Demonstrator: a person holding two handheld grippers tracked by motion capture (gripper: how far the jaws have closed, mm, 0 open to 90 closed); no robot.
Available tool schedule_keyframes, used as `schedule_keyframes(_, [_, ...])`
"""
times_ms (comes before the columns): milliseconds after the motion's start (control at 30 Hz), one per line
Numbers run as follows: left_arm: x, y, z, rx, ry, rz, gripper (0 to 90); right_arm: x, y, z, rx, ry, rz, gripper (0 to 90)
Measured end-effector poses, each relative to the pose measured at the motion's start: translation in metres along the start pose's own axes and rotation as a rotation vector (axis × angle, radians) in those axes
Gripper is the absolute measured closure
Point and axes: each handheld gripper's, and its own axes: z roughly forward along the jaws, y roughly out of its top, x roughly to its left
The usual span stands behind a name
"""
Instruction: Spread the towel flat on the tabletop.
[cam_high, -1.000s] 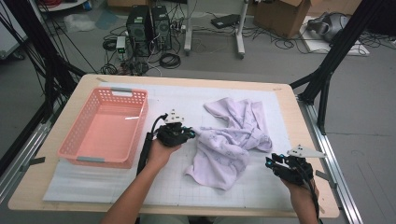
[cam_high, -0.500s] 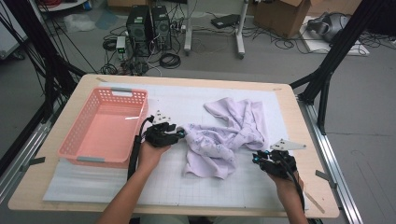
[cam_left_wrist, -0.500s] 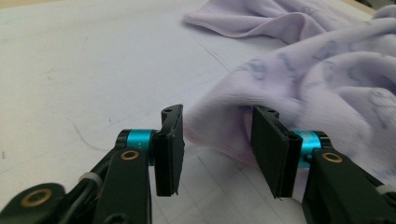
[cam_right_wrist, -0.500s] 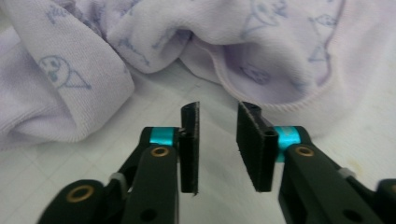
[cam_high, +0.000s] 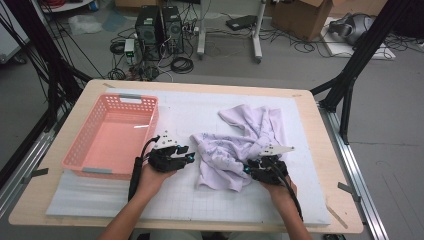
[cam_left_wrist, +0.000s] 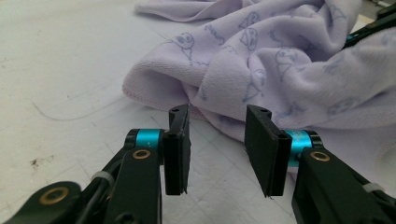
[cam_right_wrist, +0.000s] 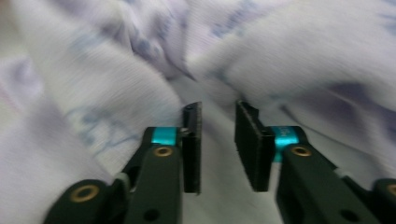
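In the high view, the lavender towel (cam_high: 245, 150) lies crumpled on the white mat (cam_high: 200, 200) that covers the table (cam_high: 320, 130). The left hand-held gripper (cam_high: 191, 156) sits just at the towel's near left edge, and the pink basket (cam_high: 82, 155) is beyond it on its far side from the towel. The right hand-held gripper (cam_high: 246, 171) is pushed against the towel's lower right folds.

In the left gripper view, the left hand-held gripper (cam_left_wrist: 217, 128) has its jaws apart, having just been closing a little, with nothing between them; the towel's hem (cam_left_wrist: 154, 93) lies just ahead of the tips. If they close from here they could pinch only the mat or catch a single thin hem that slips out when lifted.

In the right gripper view, the right hand-held gripper (cam_right_wrist: 218, 122) also stands apart, its jaws having just been opening, with blurred towel (cam_right_wrist: 280, 60) bunched all around and just ahead of the tips, none clearly pressed. A grab here may take several layers at once and keep the cloth bunched instead of spread.

Compared with a second ago, both hands have come inward toward the towel, the right one farther, and the cloth's lower edge looks more gathered.
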Motion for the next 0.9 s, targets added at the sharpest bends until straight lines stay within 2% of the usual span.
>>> schedule_keyframes(33, [0.000,-0.001,-0.001,-0.001,-0.005,0.001,59.9,0.001,0.001,0.002,-0.012,0.017,0.016,55.5])
schedule_keyframes(67, [-0.001,-0.003,-0.002,-0.011,-0.007,-0.004,59.3,0.002,0.002,0.004,-0.022,0.028,0.034,52.5])
schedule_keyframes(200, [-0.002,-0.006,-0.002,-0.013,-0.017,-0.014,54.8,0.011,0.004,0.014,-0.008,0.029,0.021,50.9])
schedule_keyframes(233, [-0.002,-0.006,-0.002,-0.012,-0.018,-0.010,54.7,0.015,0.005,0.018,0.007,0.027,0.001,51.4])
schedule_keyframes(300, [-0.003,-0.007,-0.002,-0.009,-0.020,-0.014,54.1,0.021,0.004,0.022,0.020,0.014,-0.030,56.6])
schedule_keyframes(367, [-0.003,-0.009,-0.003,-0.011,-0.026,-0.017,54.1,0.025,0.004,0.023,0.012,0.021,-0.054,70.3])
schedule_keyframes(400, [-0.003,-0.010,-0.003,-0.010,-0.025,-0.018,54.1,0.025,0.004,0.023,0.010,0.039,-0.064,75.7])
schedule_keyframes(433, [-0.003,-0.011,-0.003,-0.010,-0.026,-0.019,54.3,0.027,0.004,0.022,0.014,0.038,-0.065,79.9])
schedule_keyframes(533, [-0.004,-0.014,-0.002,-0.003,-0.032,-0.022,55.1,0.025,0.004,0.017,0.003,0.040,-0.065,84.5])
schedule_keyframes(633, [-0.005,-0.014,-0.001,-0.003,-0.036,-0.025,55.4,0.019,0.003,0.004,-0.011,-0.012,-0.056,84.6])
schedule_keyframes(800, [-0.006,-0.015,0.000,0.001,-0.038,-0.023,56.4,0.001,-0.001,-0.032,-0.058,-0.138,-0.029,85.2])
schedule_keyframes(900, [-0.007,-0.016,0.001,0.010,-0.042,-0.022,56.9,-0.006,-0.005,-0.050,-0.063,-0.208,-0.022,85.4])
